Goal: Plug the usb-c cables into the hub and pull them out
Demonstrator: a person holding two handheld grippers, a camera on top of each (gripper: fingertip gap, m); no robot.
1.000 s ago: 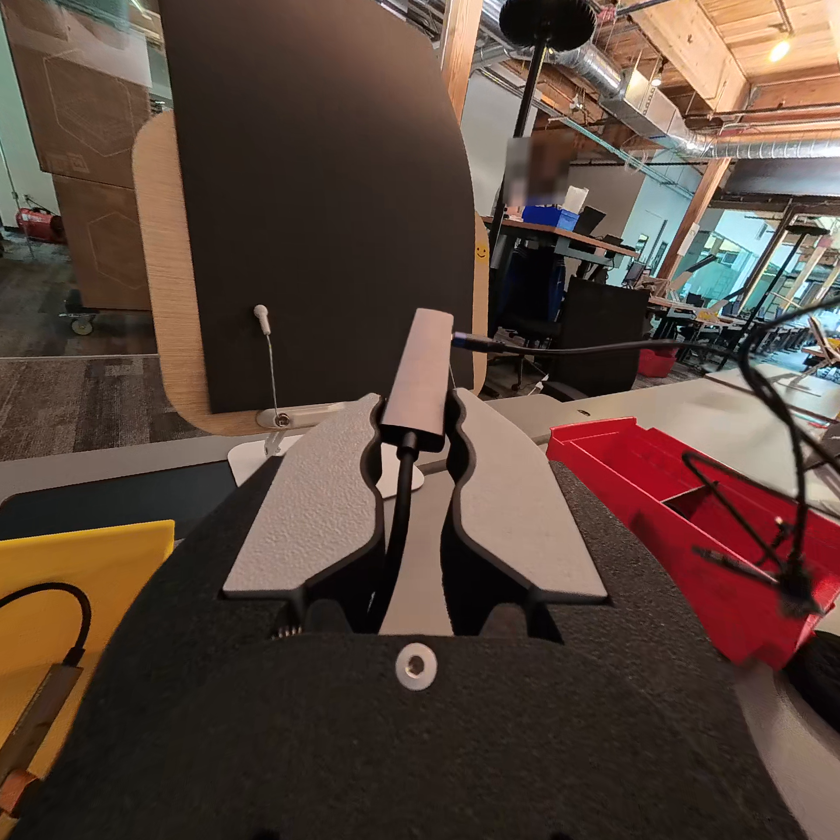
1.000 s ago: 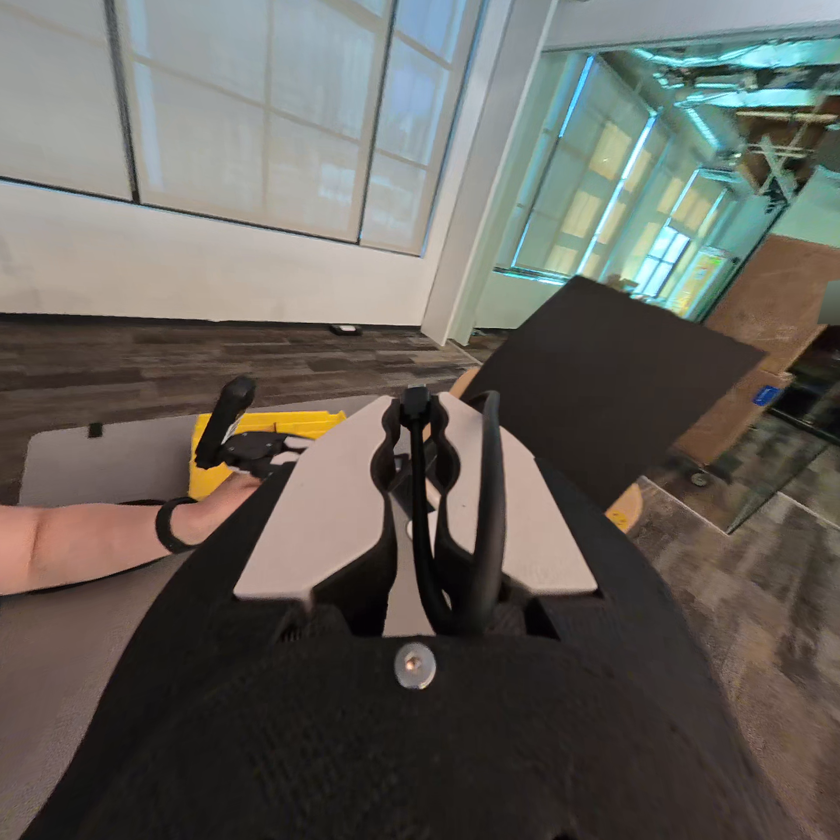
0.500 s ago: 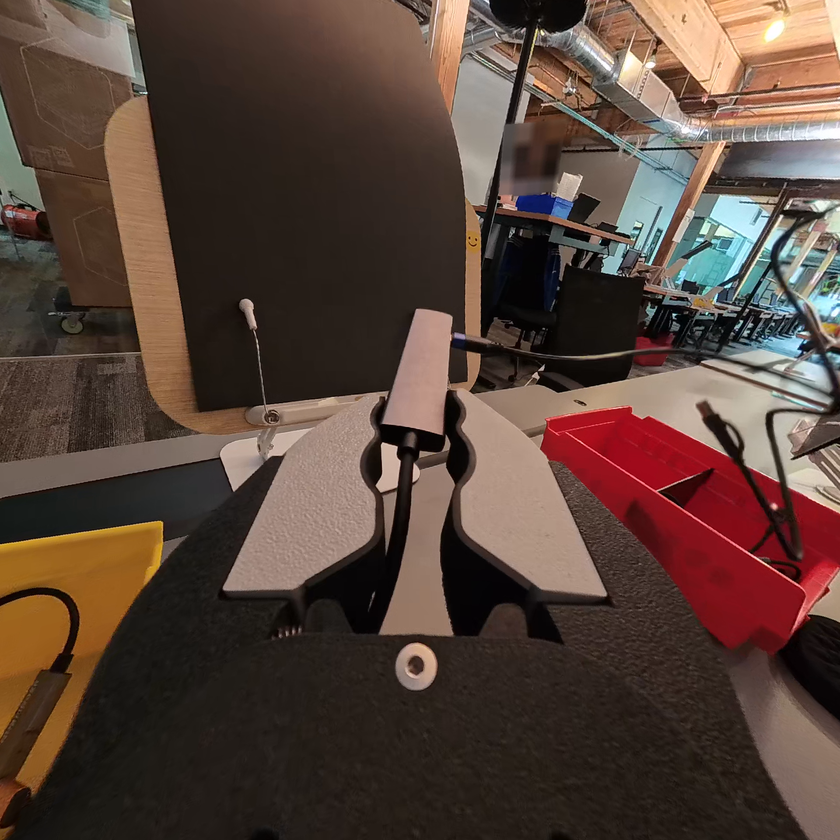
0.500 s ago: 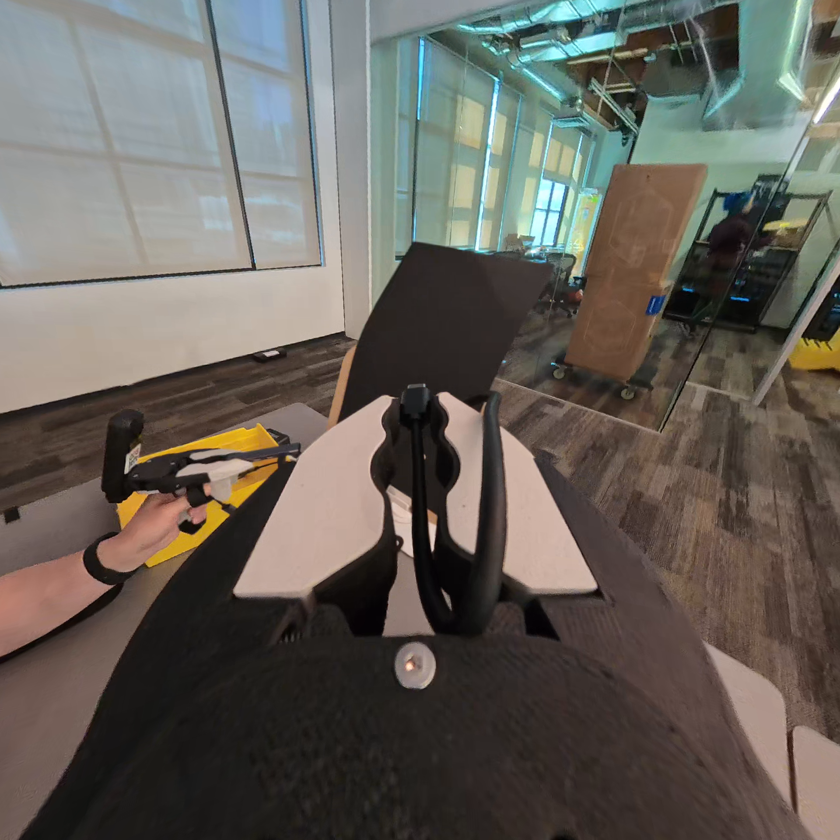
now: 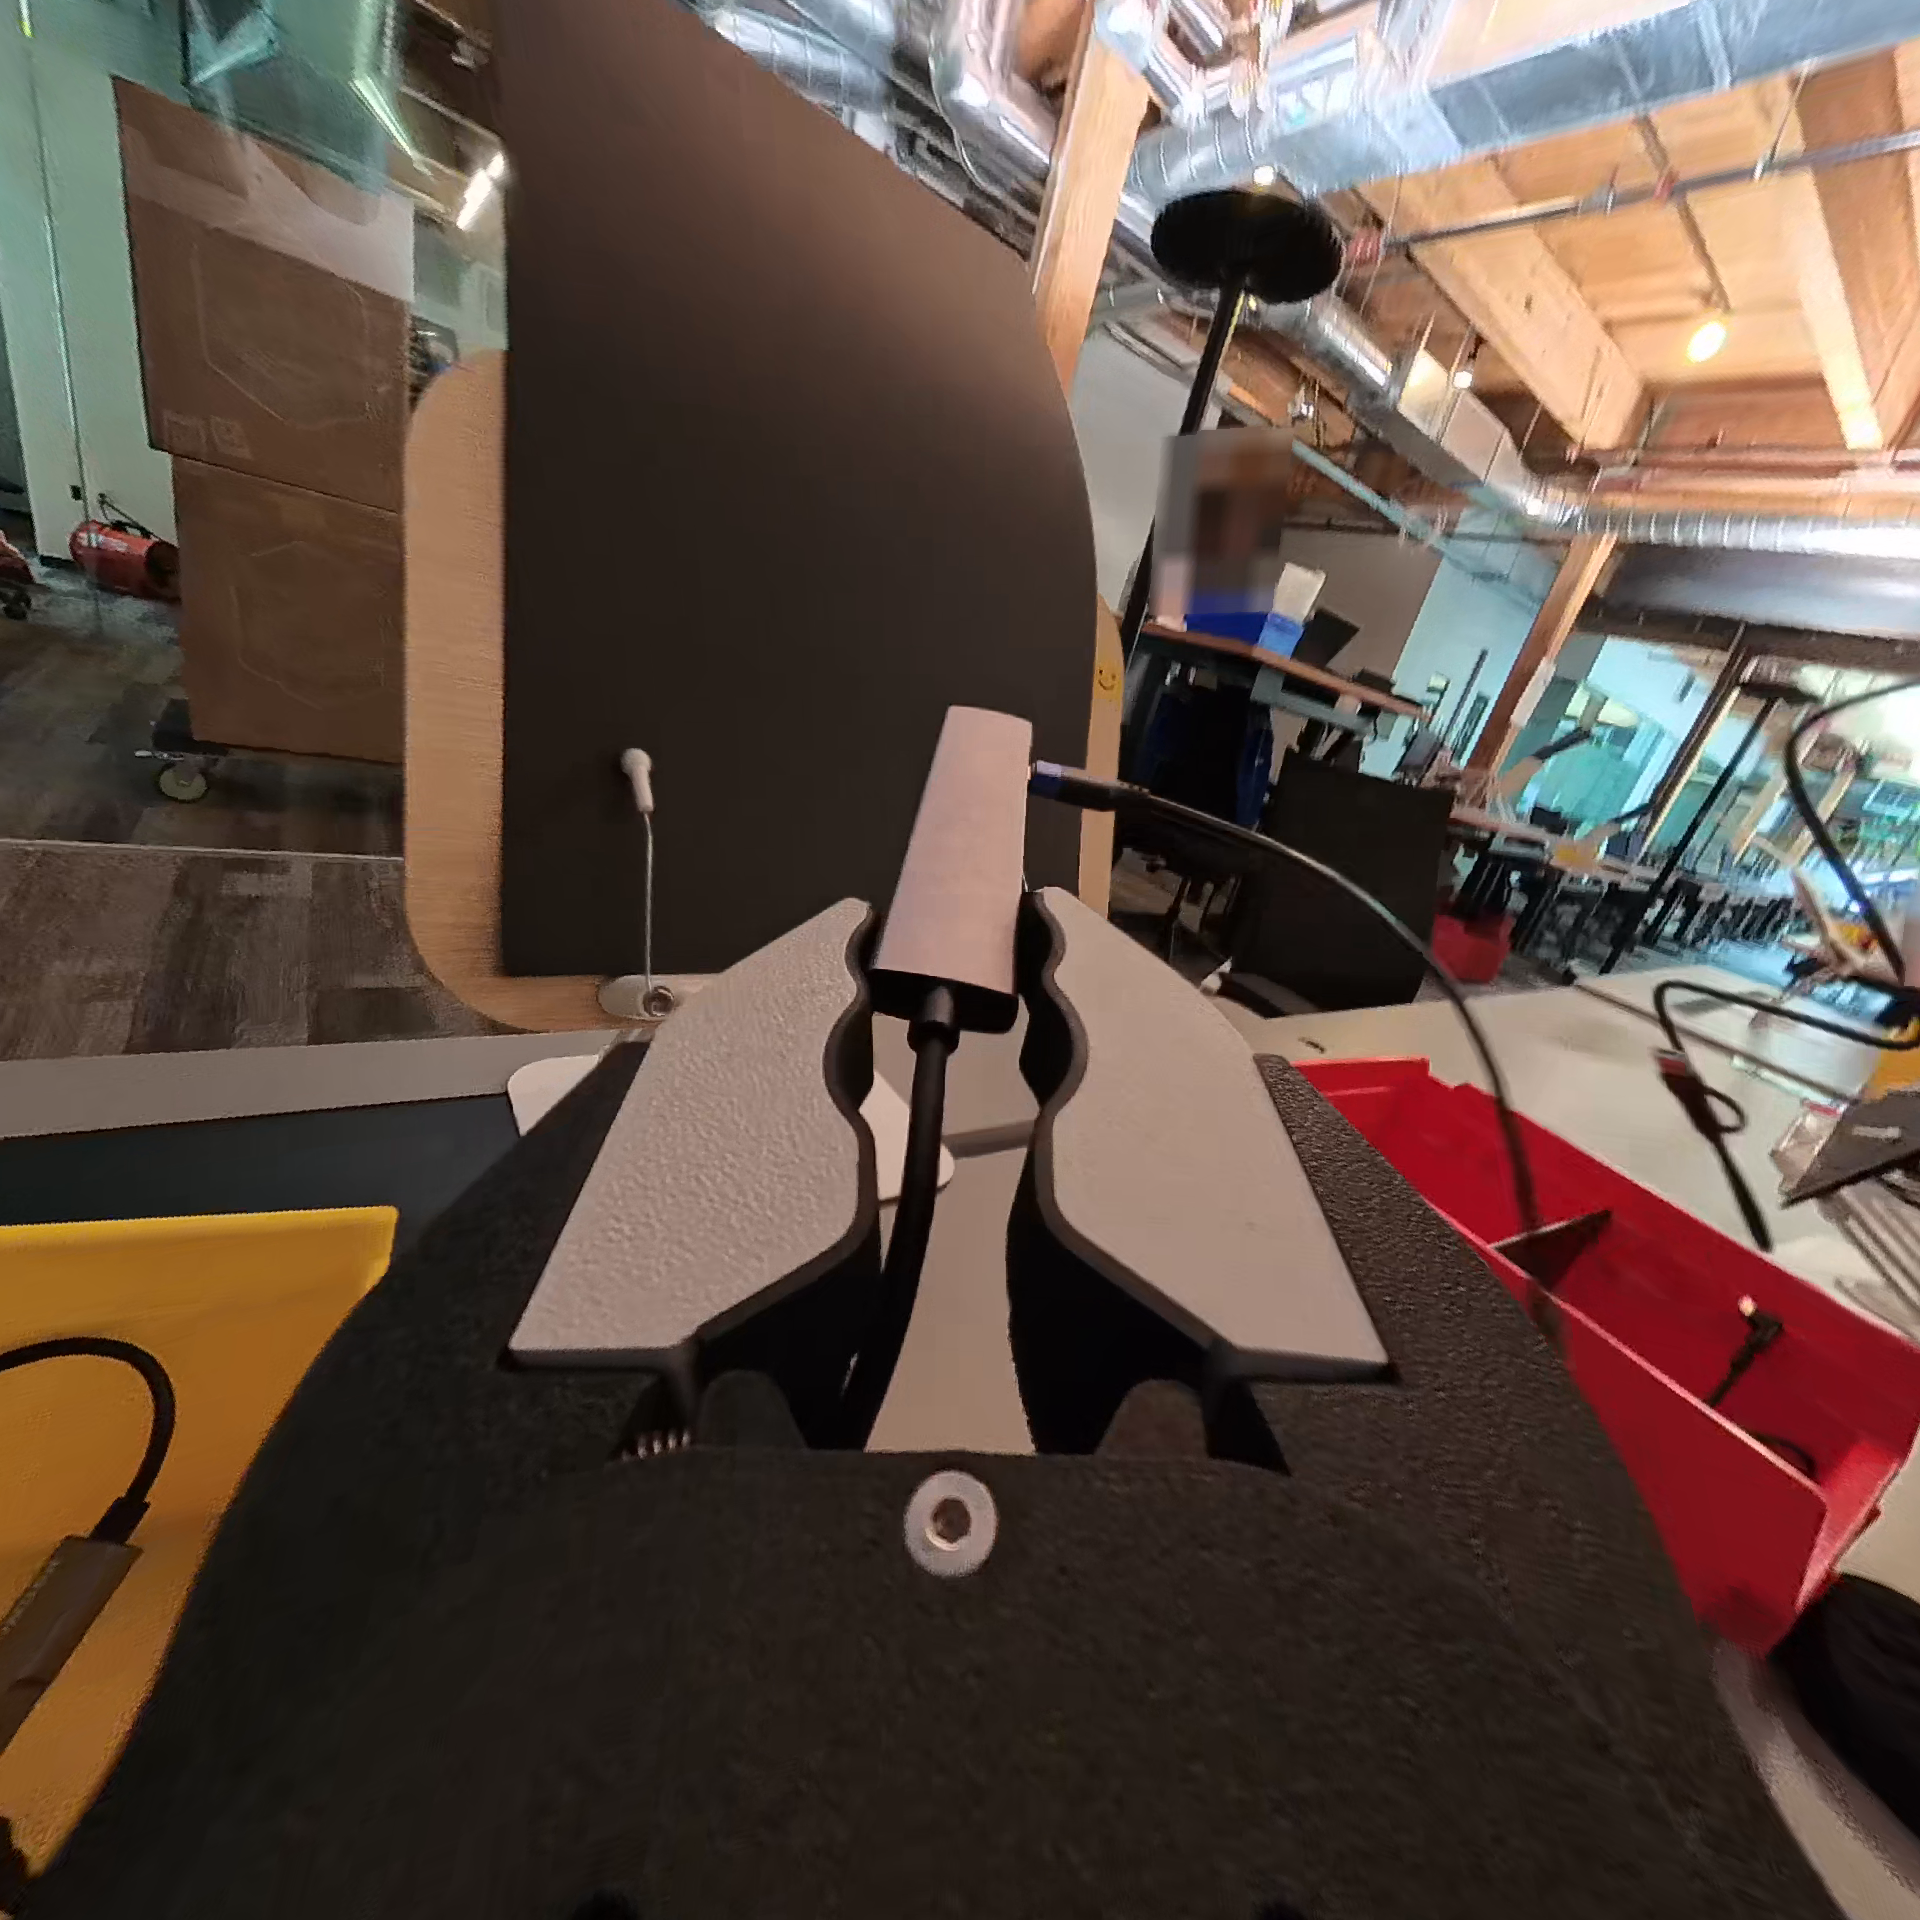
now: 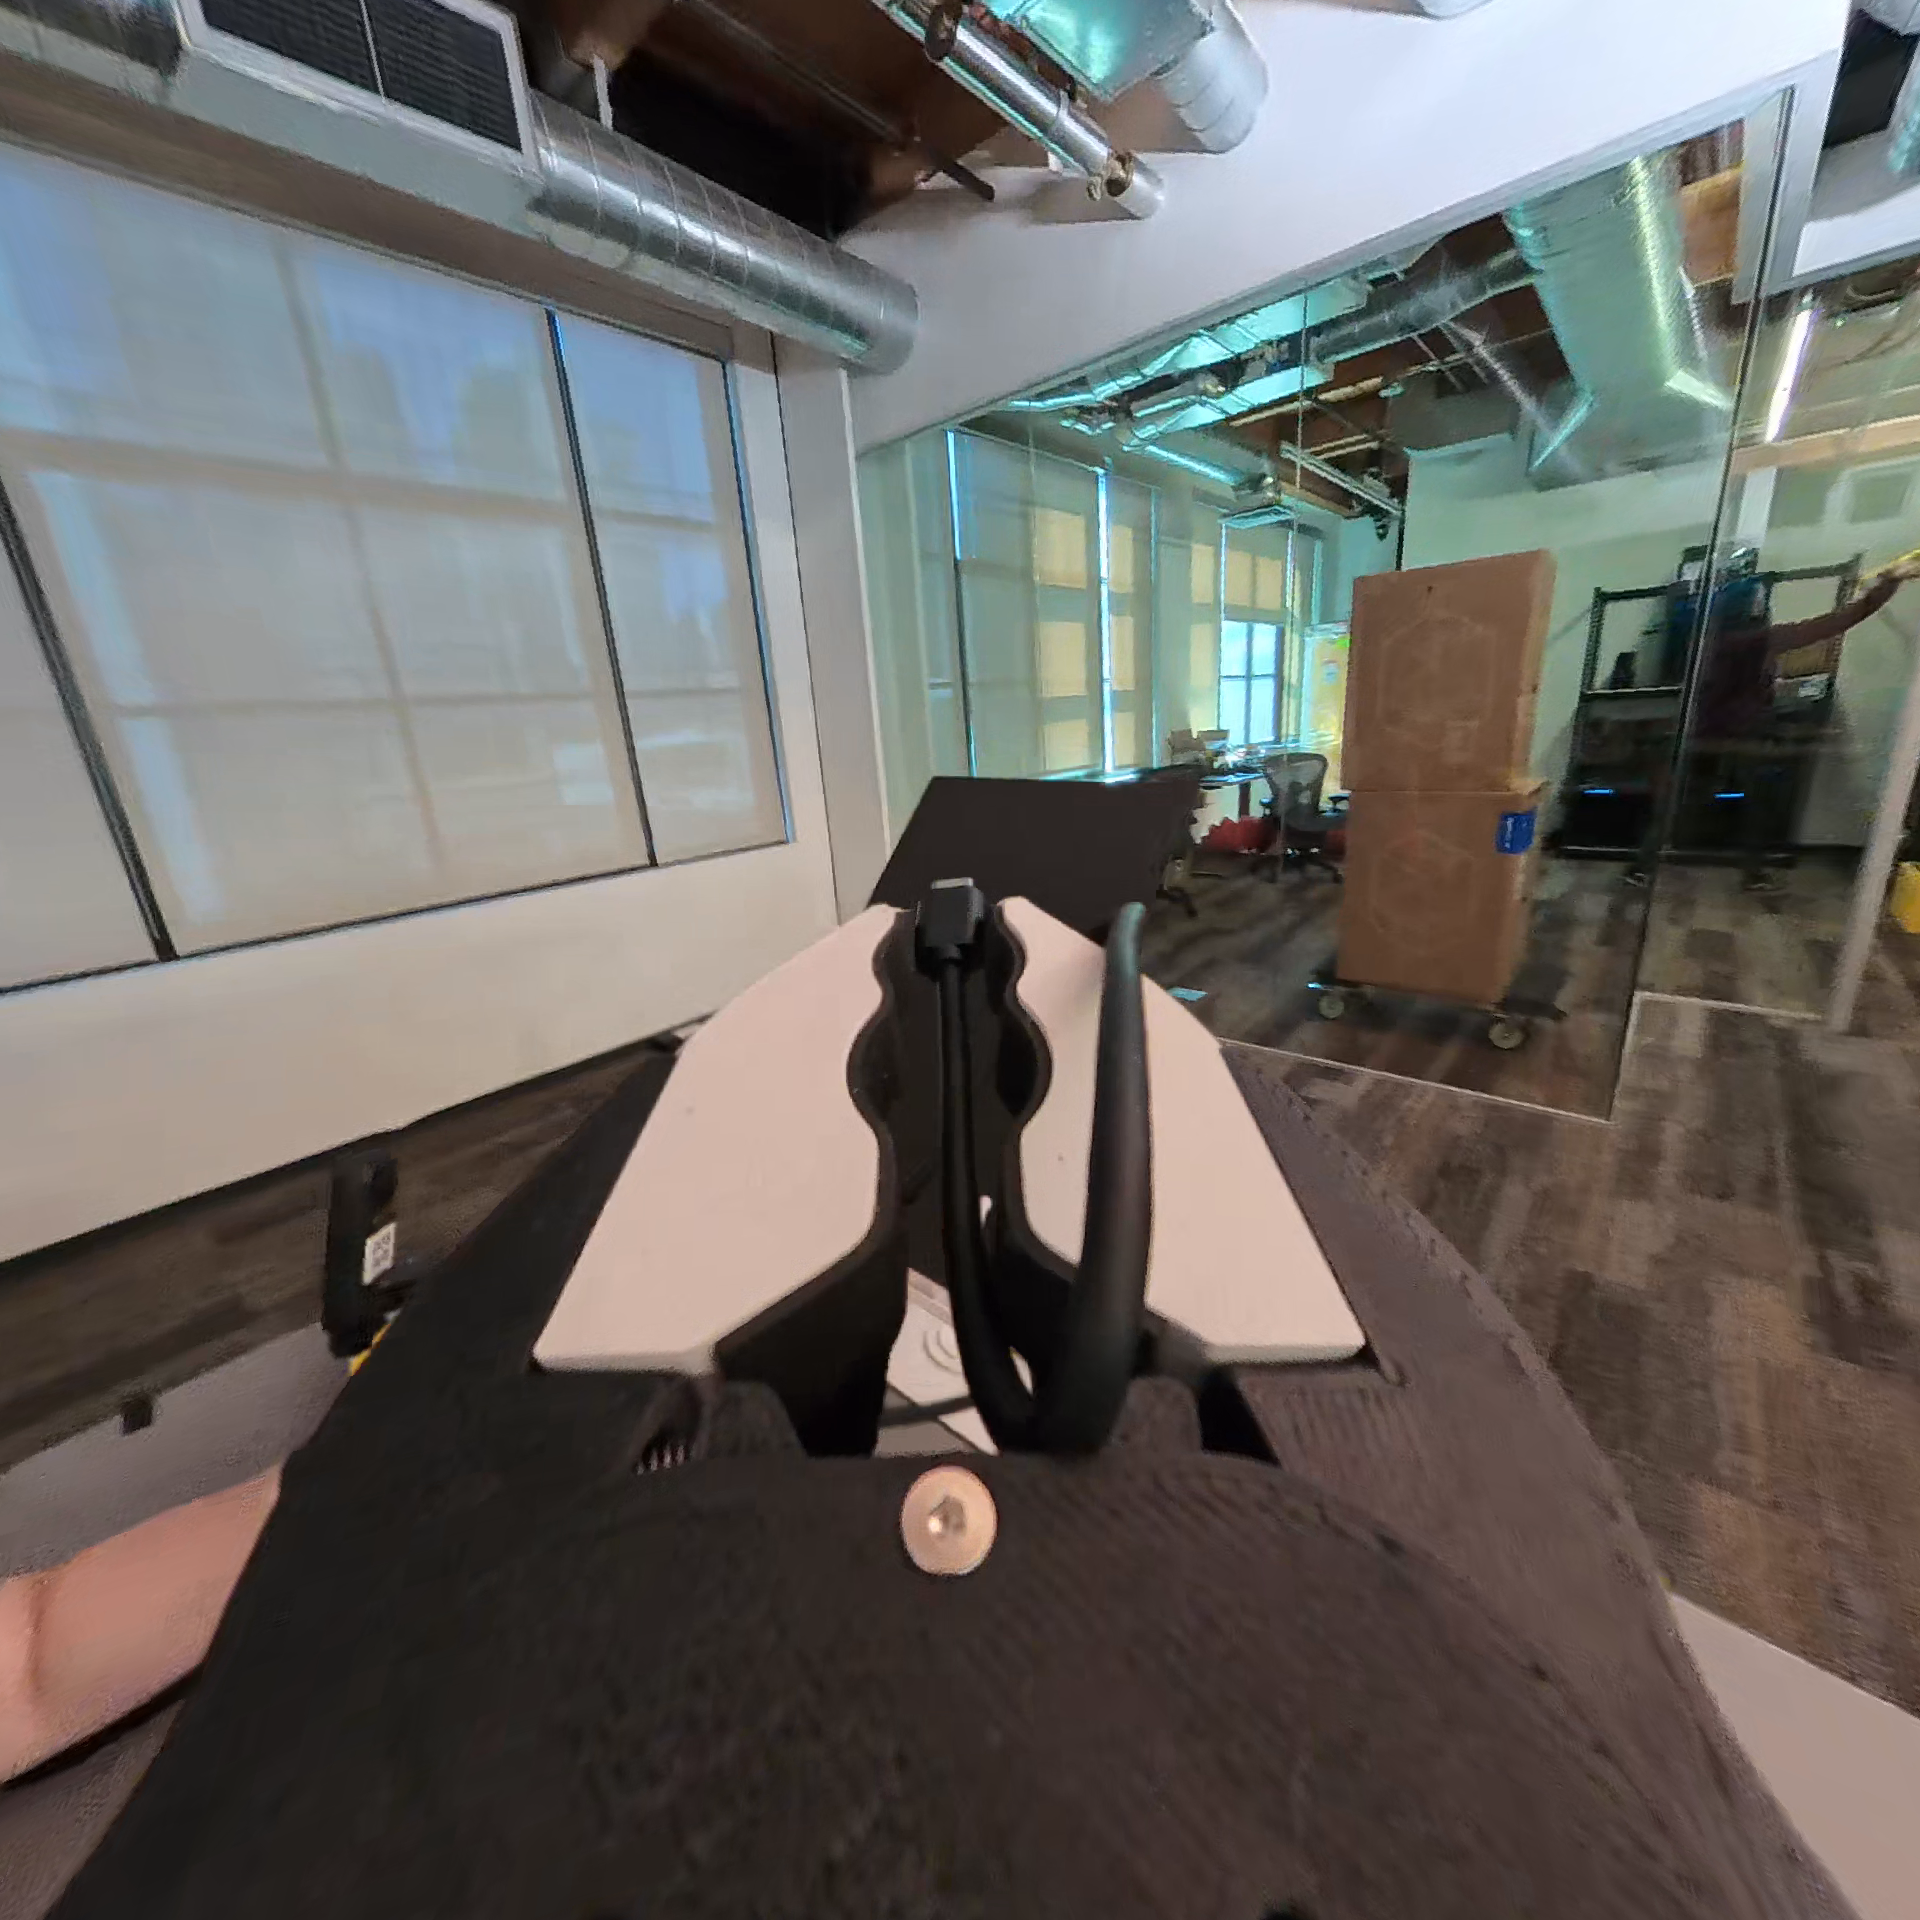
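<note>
1. The room is an open office with wood ceiling beams, metal ducts, large blinded windows and glass partitions; a tall dark panel [image 5: 769, 582] on a wood backing stands at the far edge of the grey tabletop [image 5: 1538, 1029]
2. A red bin [image 5: 1621, 1382] sits on the tabletop to the right in the left wrist view; it has a divider, and thin black cable ends lie in its compartments
3. A yellow bin [image 5: 197, 1320] sits at the left; a second grey adapter with a looped black lead [image 5: 125, 1392] lies in it
4. The left hand-held gripper [image 5: 948, 935] is clamped on the grey hub [image 5: 961, 862], which stands raised above the tabletop with its own black lead running back between the fingers; a blue-tipped usb-c cable [image 5: 1081, 795] is plugged into the hub's right side and arcs down towards the red bin
5. Only the right wrist view shows the right hand-held gripper [image 6: 956, 920], closed on the black plug of another usb-c cable [image 6: 954, 914], whose cord loops back over the right finger
6. That view also shows stacked cardboard boxes [image 6: 1439, 790] on a wheeled dolly, and a person's forearm [image 6: 114, 1621] at lower left
</note>
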